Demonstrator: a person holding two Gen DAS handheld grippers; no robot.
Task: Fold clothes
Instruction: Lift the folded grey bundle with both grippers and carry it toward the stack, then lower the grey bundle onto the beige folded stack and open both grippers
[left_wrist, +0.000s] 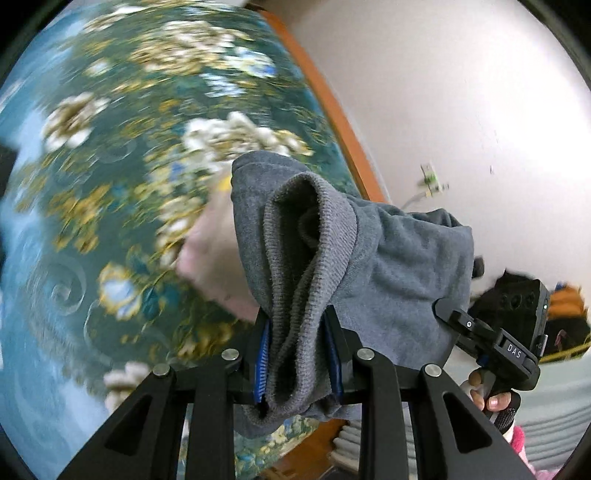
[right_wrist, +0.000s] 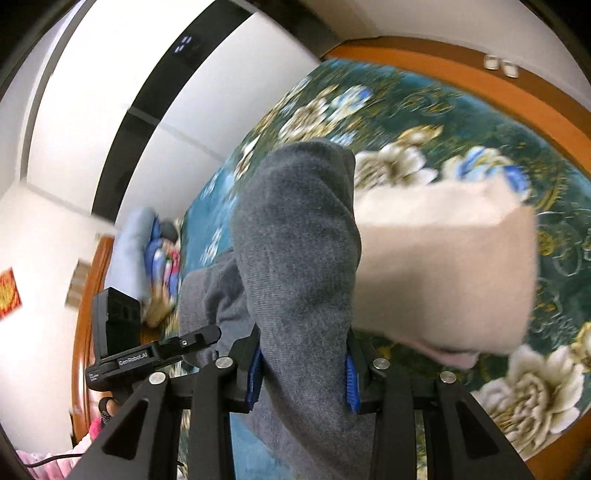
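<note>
A grey knit garment (left_wrist: 354, 258) hangs bunched above the bed. My left gripper (left_wrist: 297, 332) is shut on a ribbed hem of it, the cloth squeezed between the blue pads (left_wrist: 261, 354). My right gripper (right_wrist: 303, 350) is shut on another thick fold of the same garment (right_wrist: 295, 229). Each gripper shows in the other's view: the right one (left_wrist: 454, 314) at the cloth's right edge, the left one (right_wrist: 207, 334) at its left. A pale beige cloth (right_wrist: 443, 266) sits blurred behind the grey one, over the bedspread; it also shows in the left wrist view (left_wrist: 210, 258).
Below lies a bed with a teal floral cover (left_wrist: 110, 184) and an orange wooden frame (right_wrist: 517, 96). A heap of blue and patterned clothes (right_wrist: 159, 258) lies at one end. White wall with a socket and cable (left_wrist: 430, 184); white wardrobe (right_wrist: 110, 110). A person's fingers (left_wrist: 495, 400) hold the right gripper.
</note>
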